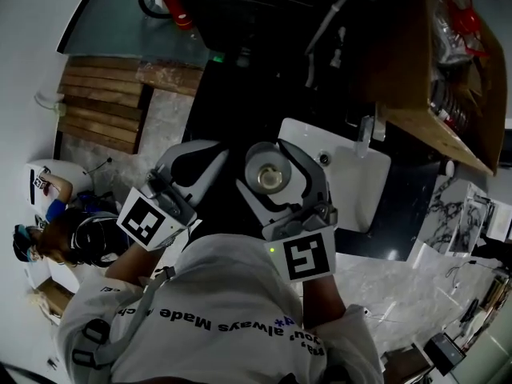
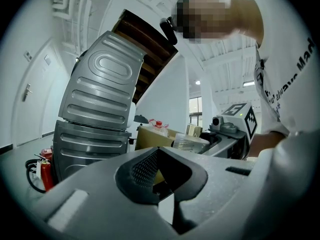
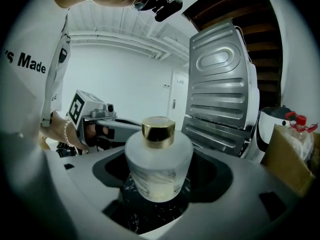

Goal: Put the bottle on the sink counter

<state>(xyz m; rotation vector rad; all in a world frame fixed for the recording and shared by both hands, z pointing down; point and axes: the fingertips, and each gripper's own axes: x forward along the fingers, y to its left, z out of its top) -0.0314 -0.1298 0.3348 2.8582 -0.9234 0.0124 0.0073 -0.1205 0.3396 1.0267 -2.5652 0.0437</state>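
Observation:
A frosted glass bottle (image 1: 270, 177) with a gold cap stands upright between the jaws of my right gripper (image 1: 274, 157), which is shut on it. In the right gripper view the bottle (image 3: 158, 164) fills the centre of the right gripper (image 3: 157, 181), with black marbled counter (image 3: 150, 216) showing below it. The white sink (image 1: 352, 178) lies just right of the bottle, set in the dark counter (image 1: 404, 214). My left gripper (image 1: 210, 160) hangs beside it on the left, shut and empty. In its own view the left gripper (image 2: 161, 170) looks toward the bottle (image 2: 191, 143).
A cardboard box (image 1: 448, 70) with red-capped bottles sits at the upper right above the sink. A ribbed metal panel (image 3: 222, 99) leans behind. Wooden slats (image 1: 100, 102) and a fire extinguisher (image 1: 172, 2) lie at the far left. A faucet (image 1: 366, 134) stands at the sink's edge.

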